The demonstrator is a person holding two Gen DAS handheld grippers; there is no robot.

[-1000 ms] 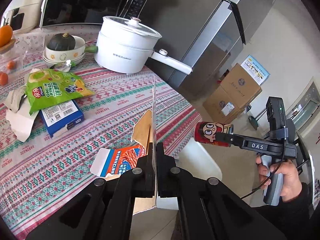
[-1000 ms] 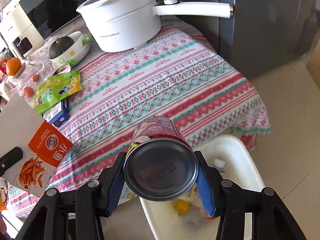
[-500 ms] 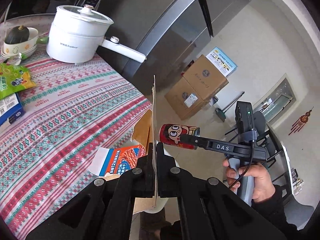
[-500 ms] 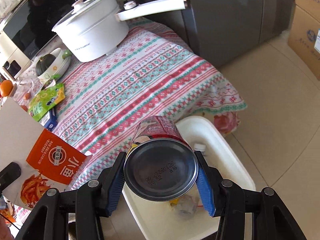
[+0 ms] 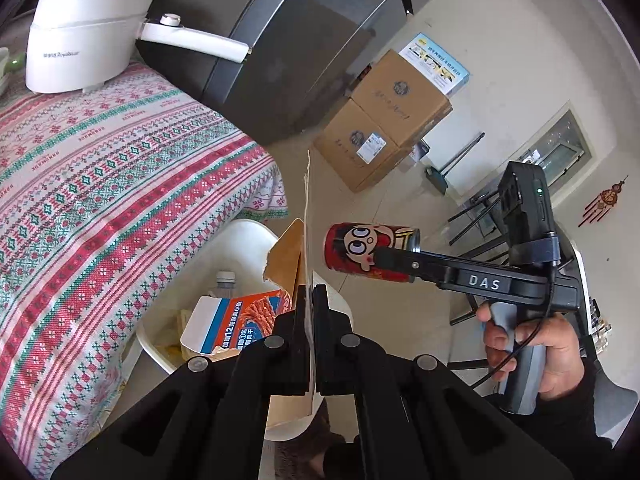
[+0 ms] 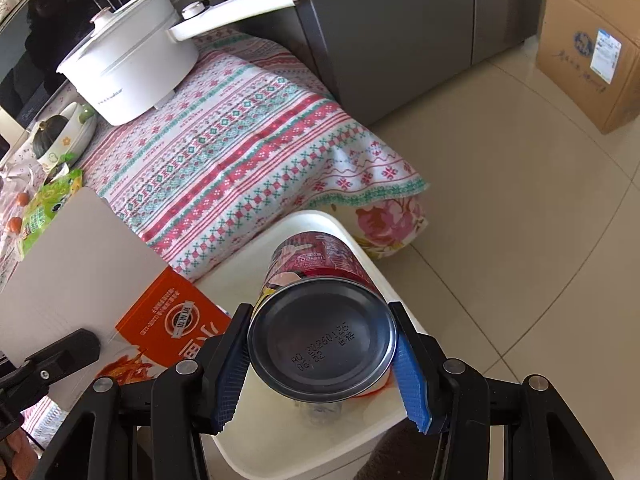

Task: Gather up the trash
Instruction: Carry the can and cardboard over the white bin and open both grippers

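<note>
My left gripper [image 5: 310, 300] is shut on a flattened snack carton [image 5: 240, 320], seen edge-on, held above the white trash bin [image 5: 244, 240]. The carton's orange face shows in the right wrist view [image 6: 176, 320]. My right gripper [image 6: 322, 344] is shut on a red cartoon can [image 6: 320, 280], held on its side above the bin [image 6: 320, 224]. In the left wrist view the can [image 5: 360, 248] hangs just right of the carton. A plastic bottle [image 5: 225, 280] lies in the bin.
The bin stands on the tiled floor beside the table with a patterned cloth [image 5: 100, 168]. A white electric pot [image 5: 88, 28] sits on the table by the grey fridge [image 5: 288, 40]. A green snack bag [image 6: 44, 204] lies on the table. Cardboard boxes [image 5: 384, 120] stand by the wall.
Both grippers have moved off the table edge toward the bin, carrying the carton and the can. The bin now lies directly under both of them.
</note>
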